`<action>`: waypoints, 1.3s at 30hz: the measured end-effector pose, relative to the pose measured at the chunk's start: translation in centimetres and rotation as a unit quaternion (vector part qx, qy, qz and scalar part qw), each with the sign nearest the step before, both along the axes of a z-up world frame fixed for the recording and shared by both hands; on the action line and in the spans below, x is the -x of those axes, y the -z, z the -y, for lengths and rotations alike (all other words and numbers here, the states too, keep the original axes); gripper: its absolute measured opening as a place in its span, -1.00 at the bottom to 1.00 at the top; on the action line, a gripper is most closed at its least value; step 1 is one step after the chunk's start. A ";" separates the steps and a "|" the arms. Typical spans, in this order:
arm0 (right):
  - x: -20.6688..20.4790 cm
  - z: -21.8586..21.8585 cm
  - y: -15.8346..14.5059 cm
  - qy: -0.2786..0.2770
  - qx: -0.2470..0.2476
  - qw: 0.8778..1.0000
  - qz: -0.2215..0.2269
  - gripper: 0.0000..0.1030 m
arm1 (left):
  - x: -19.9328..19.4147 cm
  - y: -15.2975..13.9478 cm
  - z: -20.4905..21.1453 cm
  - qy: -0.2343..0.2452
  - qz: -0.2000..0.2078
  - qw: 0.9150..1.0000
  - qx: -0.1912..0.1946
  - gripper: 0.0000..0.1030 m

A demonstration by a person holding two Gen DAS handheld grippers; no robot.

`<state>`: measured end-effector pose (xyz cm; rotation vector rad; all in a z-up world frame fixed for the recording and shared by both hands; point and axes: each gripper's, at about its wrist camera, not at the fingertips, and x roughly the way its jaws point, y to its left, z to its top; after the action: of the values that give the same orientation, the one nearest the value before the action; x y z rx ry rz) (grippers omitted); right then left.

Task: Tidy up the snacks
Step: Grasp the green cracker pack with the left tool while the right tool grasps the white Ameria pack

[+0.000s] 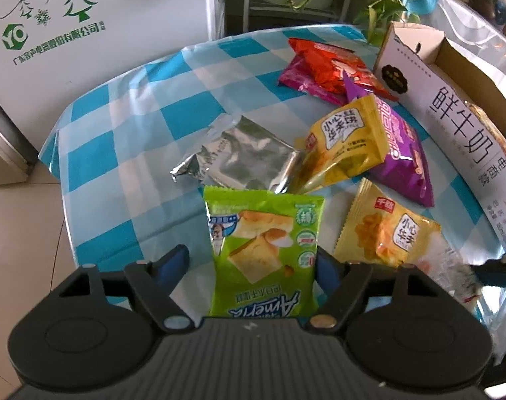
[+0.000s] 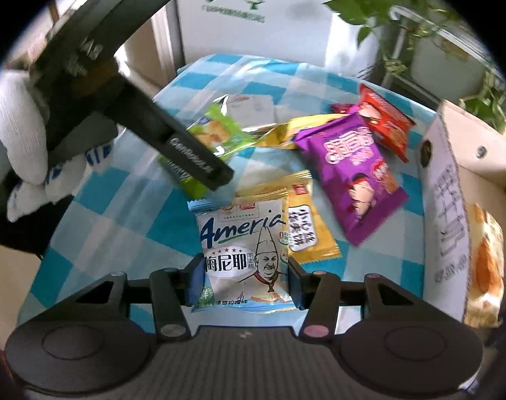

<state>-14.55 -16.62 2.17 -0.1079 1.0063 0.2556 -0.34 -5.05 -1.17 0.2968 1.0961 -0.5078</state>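
Note:
A green snack packet (image 1: 262, 250) lies between the fingers of my left gripper (image 1: 249, 266). The right pad touches its edge and the left pad stands a little clear of it, so the jaws are open around it. In the right wrist view, one finger (image 2: 193, 160) of that gripper slants down over the same green packet (image 2: 216, 133). My right gripper (image 2: 244, 281) is shut on a white and blue snack packet (image 2: 243, 253), with a pad pressed on each side. Beside it lies a yellow packet (image 2: 306, 226).
On the blue checked tablecloth (image 1: 136, 133) lie silver (image 1: 239, 156), yellow (image 1: 346, 136), purple (image 1: 402, 153), red (image 1: 332, 63) and orange-yellow (image 1: 386, 230) packets. An open cardboard box (image 1: 452, 123) stands at the right. A white appliance (image 1: 86, 33) and plants stand behind. A gloved hand (image 2: 23, 140) is at the left.

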 end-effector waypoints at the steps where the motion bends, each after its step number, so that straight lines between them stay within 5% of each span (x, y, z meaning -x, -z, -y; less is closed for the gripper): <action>1: 0.2 0.4 -0.1 0.010 -0.002 1.000 0.001 0.10 | 0.0 0.1 0.1 0.000 0.002 1.000 -0.003 0.51; 8: -0.4 3.0 0.4 0.088 -0.032 0.995 -0.019 0.10 | 0.2 0.2 0.6 -0.007 0.009 1.000 -0.015 0.68; 13: -1.4 4.4 2.0 0.131 -0.062 0.988 -0.052 0.11 | -0.4 0.8 0.2 -0.025 -0.008 0.999 -0.023 1.00; 21: -2.1 4.9 2.8 0.154 -0.093 0.982 -0.063 0.49 | 0.0 1.0 0.1 -0.025 0.000 1.000 -0.018 1.00; 35: -2.2 4.3 2.8 0.140 -0.073 0.986 -0.058 0.50 | 0.0 0.9 0.1 -0.025 0.000 1.000 -0.019 1.00; 39: -2.1 4.3 2.6 0.136 -0.070 0.987 -0.056 0.32 | 0.2 0.8 0.2 -0.021 0.005 1.000 -0.016 0.93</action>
<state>-12.49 -20.91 -0.47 0.1733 1.0976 0.0831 -0.50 -5.22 -2.00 0.3042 1.1005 -0.4513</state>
